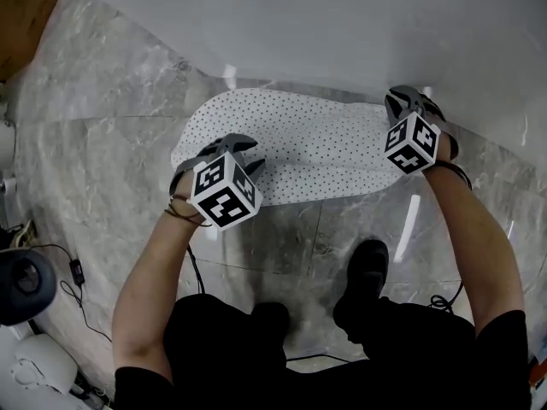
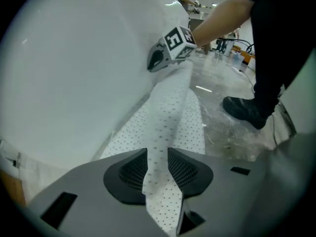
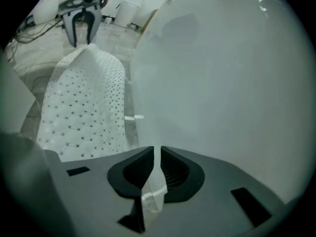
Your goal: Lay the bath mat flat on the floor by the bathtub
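The white dotted bath mat (image 1: 316, 148) lies on the grey marble floor (image 1: 102, 161) along the white bathtub wall (image 1: 342, 24). My left gripper (image 1: 238, 154) is at the mat's near-left end. In the left gripper view a raised fold of the mat (image 2: 170, 112) fills the gap between the jaws (image 2: 158, 157) and touches both pads. My right gripper (image 1: 408, 101) is at the mat's right end against the tub. Its jaws (image 3: 154, 157) are nearly together on a thin edge of the mat (image 3: 84, 102). Each gripper view shows the other gripper (image 2: 158, 60) (image 3: 83, 38) at the mat's far end.
The person's black shoes (image 1: 369, 272) (image 1: 269, 314) stand on the floor just in front of the mat. Cables (image 1: 77, 272) and white equipment (image 1: 38, 366) lie at the lower left. A brown wooden surface (image 1: 26, 7) shows at the top left corner.
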### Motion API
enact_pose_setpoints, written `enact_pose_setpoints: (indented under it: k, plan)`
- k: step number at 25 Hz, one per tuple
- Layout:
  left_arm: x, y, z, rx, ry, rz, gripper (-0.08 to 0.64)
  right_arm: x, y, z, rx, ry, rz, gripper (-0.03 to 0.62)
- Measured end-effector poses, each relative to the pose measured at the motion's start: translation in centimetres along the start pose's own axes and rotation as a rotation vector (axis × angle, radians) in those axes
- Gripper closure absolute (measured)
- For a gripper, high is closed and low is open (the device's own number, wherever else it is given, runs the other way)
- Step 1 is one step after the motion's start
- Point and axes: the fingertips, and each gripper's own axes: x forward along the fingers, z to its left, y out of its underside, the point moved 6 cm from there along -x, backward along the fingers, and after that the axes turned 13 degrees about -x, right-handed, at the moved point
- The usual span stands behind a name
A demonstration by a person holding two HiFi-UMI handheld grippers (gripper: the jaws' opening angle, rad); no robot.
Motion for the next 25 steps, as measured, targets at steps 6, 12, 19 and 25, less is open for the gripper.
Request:
enact_pose_setpoints:
  k: [6, 12, 19, 25]
  plan:
    - [3.8, 1.3, -3.3, 0.150, 0.066, 0.131, 0.411, -2.9, 0.0, 1.3, 0.111, -0.045, -0.099, 0.534]
    - [6.4, 0.9, -0.8, 0.082, -0.069, 0.111, 0.501, -9.4, -4.9, 4.6, 0.052, -0.061, -0.342, 0.534]
    - [6.6, 0.8, -0.6, 0.049, -0.026, 0.138, 0.470, -11.3, -7.0, 17.5, -0.160, -0.449, -0.392, 0.457]
    - [5.2, 2.5, -4.3, 0.135, 0.114, 0.210, 0.366, -6.4, -0.4, 22.3, -0.375, -0.525, -0.164, 0.378]
